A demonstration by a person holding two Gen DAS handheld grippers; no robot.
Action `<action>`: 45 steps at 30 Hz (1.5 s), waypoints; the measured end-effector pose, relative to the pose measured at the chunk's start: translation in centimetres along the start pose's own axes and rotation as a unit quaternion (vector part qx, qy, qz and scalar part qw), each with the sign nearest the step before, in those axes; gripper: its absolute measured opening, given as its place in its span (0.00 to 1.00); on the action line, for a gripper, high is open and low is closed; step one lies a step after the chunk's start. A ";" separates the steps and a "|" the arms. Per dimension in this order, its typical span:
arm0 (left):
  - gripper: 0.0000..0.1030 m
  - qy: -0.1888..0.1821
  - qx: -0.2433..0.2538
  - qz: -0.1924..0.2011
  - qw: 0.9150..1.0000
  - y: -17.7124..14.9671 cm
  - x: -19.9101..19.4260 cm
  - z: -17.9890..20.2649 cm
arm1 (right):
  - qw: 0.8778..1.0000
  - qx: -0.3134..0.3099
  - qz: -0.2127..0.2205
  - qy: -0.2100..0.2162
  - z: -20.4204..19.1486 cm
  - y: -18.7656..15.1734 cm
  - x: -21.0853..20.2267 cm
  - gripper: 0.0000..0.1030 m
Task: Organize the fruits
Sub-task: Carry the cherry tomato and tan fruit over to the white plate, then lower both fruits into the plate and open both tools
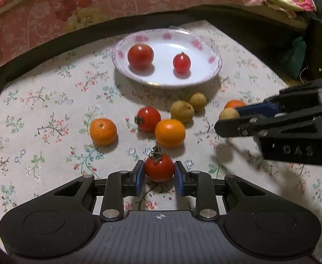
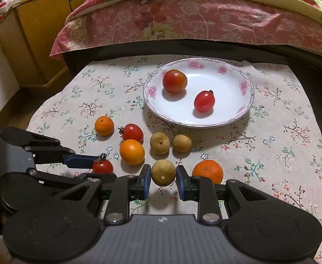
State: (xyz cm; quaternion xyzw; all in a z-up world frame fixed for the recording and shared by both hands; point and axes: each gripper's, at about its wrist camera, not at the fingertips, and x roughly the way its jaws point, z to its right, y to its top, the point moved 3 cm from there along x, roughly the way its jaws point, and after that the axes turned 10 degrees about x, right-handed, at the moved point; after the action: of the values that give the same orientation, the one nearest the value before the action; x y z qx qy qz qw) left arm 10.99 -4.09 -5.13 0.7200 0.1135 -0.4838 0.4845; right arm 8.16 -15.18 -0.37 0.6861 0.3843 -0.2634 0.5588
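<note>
My left gripper is shut on a small red tomato with a green stem, down on the floral cloth. In the right wrist view the same gripper holds that tomato at the lower left. My right gripper is shut on a tan longan; the left wrist view shows it at the right edge. A white plate with pink flowers holds two tomatoes. Loose between plate and grippers lie oranges, a tomato and two longans.
A third orange lies just right of my right gripper. The floral cloth covers a low table. Behind it is a bed with a pink cover, a wooden cabinet at the far left, and a green bag at the right.
</note>
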 end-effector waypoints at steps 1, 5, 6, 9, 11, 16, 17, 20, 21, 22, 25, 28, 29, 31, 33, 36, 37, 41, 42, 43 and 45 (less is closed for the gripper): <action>0.35 -0.001 -0.002 0.005 1.000 0.2 -0.3 -0.1 | 1.000 0.000 0.001 0.000 0.0 0.0 0.0 0.25; 0.35 -0.003 -0.006 0.023 1.000 1.4 -1.0 -0.2 | 1.000 0.004 0.008 0.001 0.2 0.4 -0.2 0.25; 0.35 -0.002 -0.006 0.027 1.000 1.7 -1.1 -0.2 | 1.000 0.006 0.010 0.002 0.2 0.6 -0.3 0.25; 0.35 0.002 -0.007 0.036 0.999 2.6 -1.1 -0.3 | 1.000 0.014 0.016 0.006 0.5 1.2 -0.3 0.25; 0.35 0.004 -0.007 0.043 0.999 3.3 -1.0 -0.5 | 1.000 0.017 0.022 0.004 0.7 1.7 -0.3 0.25; 0.35 0.010 -0.008 0.056 0.998 5.2 -0.4 -1.0 | 0.999 0.017 0.042 -0.001 1.2 3.2 -0.4 0.25; 0.35 0.012 -0.008 0.057 0.998 5.5 -0.2 -1.1 | 0.999 0.017 0.045 -0.002 1.3 3.6 -0.2 0.25; 0.35 0.014 -0.009 0.061 0.998 6.4 0.7 -1.4 | 0.999 0.018 0.048 -0.004 1.8 4.5 0.4 0.25; 0.35 0.015 -0.009 0.061 0.998 6.7 1.0 -1.5 | 0.999 0.020 0.048 -0.005 2.0 4.8 0.7 0.25; 0.35 0.016 -0.009 0.062 0.998 7.0 1.2 -1.5 | 0.999 0.022 0.048 -0.005 2.2 5.0 1.0 0.25; 0.36 0.014 -0.005 0.063 0.998 7.9 2.1 -1.5 | 0.998 0.025 0.049 -0.011 2.9 5.7 1.8 0.25; 0.34 0.016 0.000 0.063 0.998 8.5 2.8 -1.4 | 0.998 0.030 0.047 -0.011 3.5 6.1 2.4 0.25; 0.35 0.016 -0.001 0.062 0.998 8.6 3.1 -1.5 | 0.998 0.031 0.048 -0.012 3.7 6.3 2.6 0.25; 0.35 0.016 -0.004 0.061 0.998 8.7 3.4 -1.6 | 0.998 0.032 0.047 -0.016 4.0 6.6 3.0 0.25; 0.35 0.018 -0.004 0.060 0.998 8.8 3.6 -1.7 | 0.998 0.039 0.046 -0.010 4.3 6.8 3.3 0.25; 0.35 0.020 -0.008 0.061 0.998 9.0 3.8 -2.0 | 0.998 0.040 0.046 -0.010 4.4 7.0 3.7 0.25; 0.35 0.020 -0.008 0.061 0.998 9.1 3.8 -2.0 | 0.998 0.040 0.046 -0.010 4.4 7.0 3.8 0.25; 0.37 0.022 -0.008 0.063 0.998 9.3 3.8 -2.0 | 0.998 0.049 0.046 -0.005 4.7 7.1 4.0 0.25; 0.38 0.022 -0.008 0.064 0.998 9.3 3.7 -2.0 | 0.998 0.050 0.046 -0.005 4.8 7.2 4.0 0.25; 0.39 0.022 -0.007 0.064 0.998 9.3 3.6 -2.0 | 0.998 0.049 0.048 -0.006 4.7 7.2 3.9 0.25; 0.41 0.027 -0.005 0.064 0.998 9.2 3.4 -2.0 | 0.997 0.051 0.052 -0.007 4.8 7.3 3.7 0.25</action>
State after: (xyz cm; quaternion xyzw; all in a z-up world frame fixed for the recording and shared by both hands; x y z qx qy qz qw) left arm 19.71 -8.14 -2.29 0.7359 0.0823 -0.4317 0.5151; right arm 16.58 -19.53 -0.35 0.7307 0.3305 -0.2581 0.5387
